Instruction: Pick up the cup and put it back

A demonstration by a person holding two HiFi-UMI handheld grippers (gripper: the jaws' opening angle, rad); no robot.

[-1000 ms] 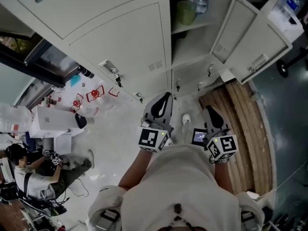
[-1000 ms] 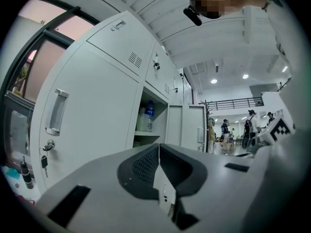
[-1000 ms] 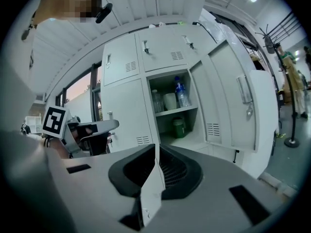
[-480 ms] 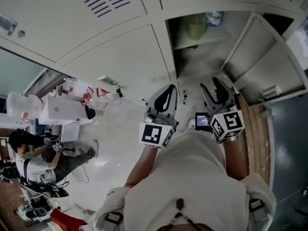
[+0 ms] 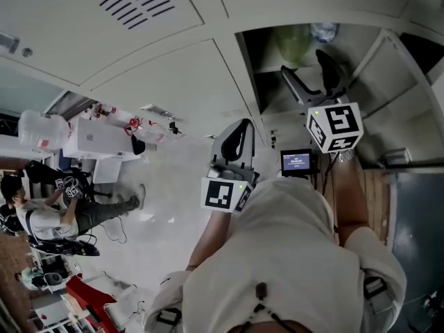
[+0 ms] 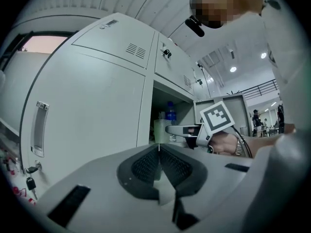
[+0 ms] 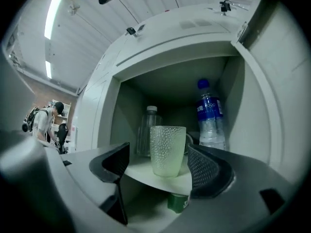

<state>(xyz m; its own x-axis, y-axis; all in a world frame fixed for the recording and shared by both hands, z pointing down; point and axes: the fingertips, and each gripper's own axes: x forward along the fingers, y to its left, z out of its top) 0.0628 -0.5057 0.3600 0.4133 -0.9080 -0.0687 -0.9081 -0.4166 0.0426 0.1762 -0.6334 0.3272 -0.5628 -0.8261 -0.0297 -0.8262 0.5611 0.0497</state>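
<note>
Cup (image 7: 167,149) stands upright on the locker shelf (image 7: 142,173). Right gripper (image 7: 164,168) jaws have just been opening and stand wide either side of it, pads not touching. Left gripper (image 6: 158,166) jaws are pressed together, holding nothing.

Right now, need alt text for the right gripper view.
A green dimpled cup stands upright on the shelf of an open locker. It sits between the jaws of the right hand-held gripper, which have just been opening and do not touch it. Behind it stand a clear bottle and a blue-labelled water bottle.
</note>
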